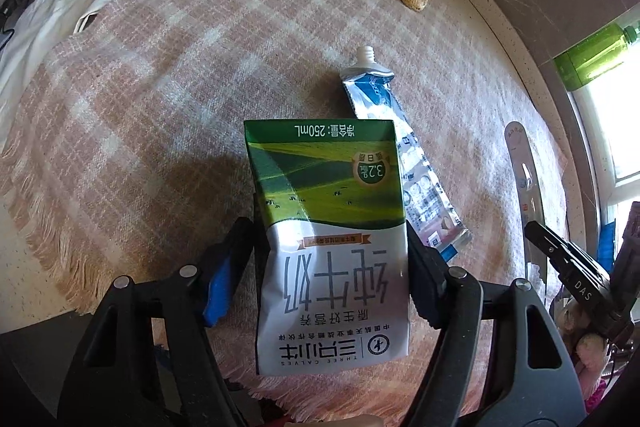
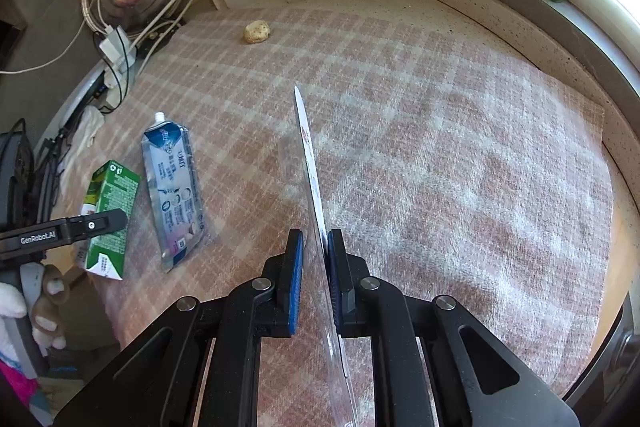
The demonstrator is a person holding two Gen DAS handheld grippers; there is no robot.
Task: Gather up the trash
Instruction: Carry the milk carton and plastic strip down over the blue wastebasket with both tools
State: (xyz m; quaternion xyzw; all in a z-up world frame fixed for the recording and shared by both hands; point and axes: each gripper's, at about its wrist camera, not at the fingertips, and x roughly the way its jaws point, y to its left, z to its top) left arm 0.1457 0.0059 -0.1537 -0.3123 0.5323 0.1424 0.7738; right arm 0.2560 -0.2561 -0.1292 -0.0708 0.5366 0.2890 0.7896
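My left tongs [image 1: 332, 259] clamp the milk carton [image 1: 328, 227] over the checked cloth [image 1: 160, 87]; my right tongs [image 2: 316, 255] pinch a thin plastic wrapper [image 2: 310, 163] edge-on. The flattened tube [image 2: 174, 187] lies beside the carton. I squeeze gently and lift straight up, so the carton won't buckle.

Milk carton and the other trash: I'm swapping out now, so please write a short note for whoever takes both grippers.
Left gripper: jaws around the milk carton, pads against its sides.
Right gripper: shut on a thin clear plastic strip, held edge-up over the checked cloth.
Still lying on the cloth: the squeezed toothpaste tube beside the carton, and a small tan lump near the far edge.
Done: two pieces in hand. Left: drop them off, then fetch tube and lump. No bin is in view.
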